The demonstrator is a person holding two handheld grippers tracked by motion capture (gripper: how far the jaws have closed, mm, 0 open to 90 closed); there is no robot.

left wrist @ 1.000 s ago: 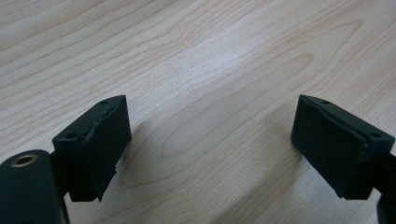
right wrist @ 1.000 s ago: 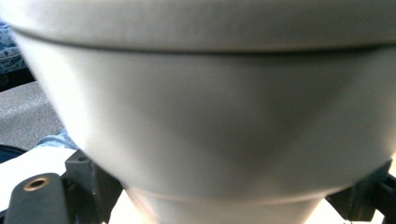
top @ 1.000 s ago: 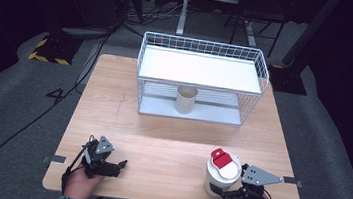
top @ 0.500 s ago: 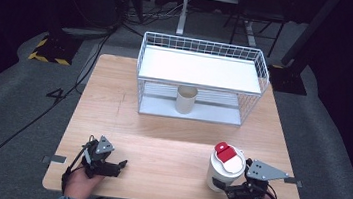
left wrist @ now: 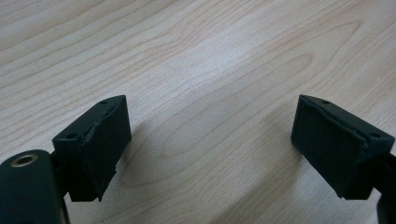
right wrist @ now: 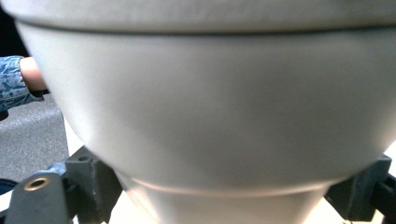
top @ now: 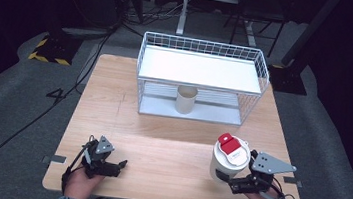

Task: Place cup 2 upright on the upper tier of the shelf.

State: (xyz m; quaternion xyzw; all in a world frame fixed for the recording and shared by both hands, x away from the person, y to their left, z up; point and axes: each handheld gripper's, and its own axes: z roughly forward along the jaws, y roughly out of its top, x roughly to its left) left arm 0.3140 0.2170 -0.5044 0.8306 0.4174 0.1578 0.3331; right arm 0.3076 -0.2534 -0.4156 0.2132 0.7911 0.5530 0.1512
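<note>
Nearest to me, at the front edge of the wooden table (top: 171,129), my two hands each hold a gripper. My left gripper (top: 116,165) rests low near the front-left corner, its black jaws spread wide apart over bare wood, holding nothing; it sits where it sat a second ago. My right gripper (top: 229,182) is clamped on the lower body of a white cup (top: 228,161) with a red tab on its lid (top: 228,143). In the right gripper view the cup's pale wall (right wrist: 205,102) swells between the two jaws, which press it from either side. Compared with a second ago, the cup and my right hand have slid a little rightward and nearer the front-right corner. I cannot tell whether the base touches the wood or hangs just above it.

Farther off, well apart from both hands, a white wire rack (top: 202,80) stands at the back of the table, with a beige cup (top: 186,99) on its lower shelf. I judge the white cup is being carried, its journey to the rack barely begun.
</note>
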